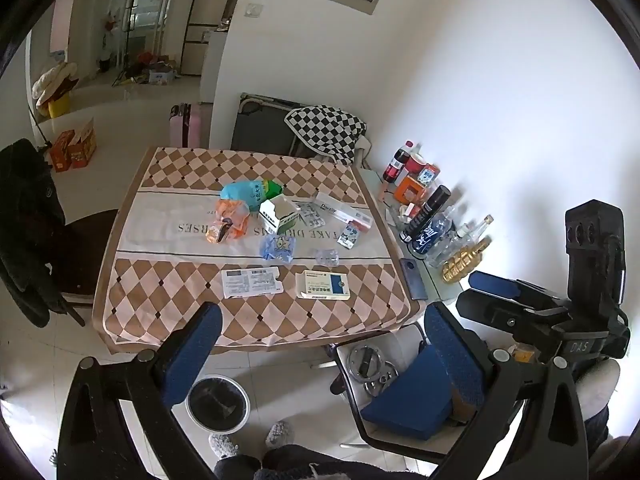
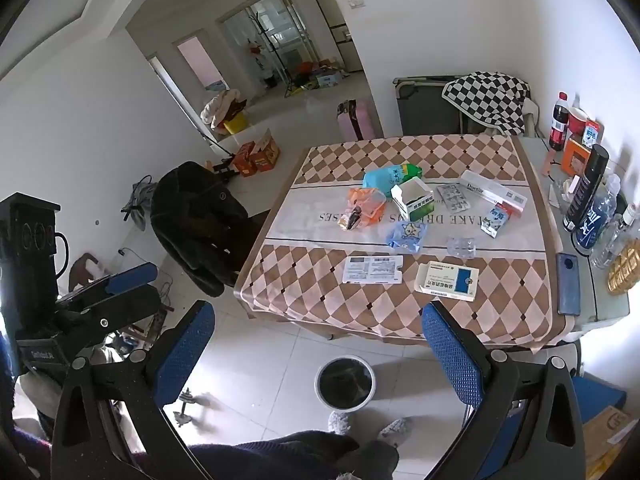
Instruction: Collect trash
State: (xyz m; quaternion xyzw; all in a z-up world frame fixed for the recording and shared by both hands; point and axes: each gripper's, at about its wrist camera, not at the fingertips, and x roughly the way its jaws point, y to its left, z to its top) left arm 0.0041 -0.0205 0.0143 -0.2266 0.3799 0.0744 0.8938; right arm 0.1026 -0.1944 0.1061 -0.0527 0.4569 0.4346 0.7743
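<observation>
Trash lies on a checkered tablecloth (image 1: 168, 288) (image 2: 500, 312): a blue-and-white medicine box (image 1: 323, 285) (image 2: 448, 281), a flat white card (image 1: 251, 282) (image 2: 373, 269), a blue wrapper (image 1: 277, 248) (image 2: 405, 237), an orange wrapper (image 1: 228, 220) (image 2: 362, 206), an open green-white carton (image 1: 278, 214) (image 2: 414, 198) and a blue-green bag (image 1: 250, 191) (image 2: 390, 176). A white bin with a black liner (image 1: 218, 402) (image 2: 345, 383) stands on the floor before the table. My left gripper (image 1: 322, 328) (image 2: 132, 284) and right gripper (image 2: 318, 326) (image 1: 488, 288) are open, empty, held short of the table.
Bottles and cans (image 1: 428, 208) (image 2: 588, 184) crowd the table's right edge, with a dark phone (image 1: 413, 279) (image 2: 568, 284). A chair with a black coat (image 1: 28, 216) (image 2: 200, 216) stands left of the table. A stool with a blue box (image 1: 408, 400) is on the right.
</observation>
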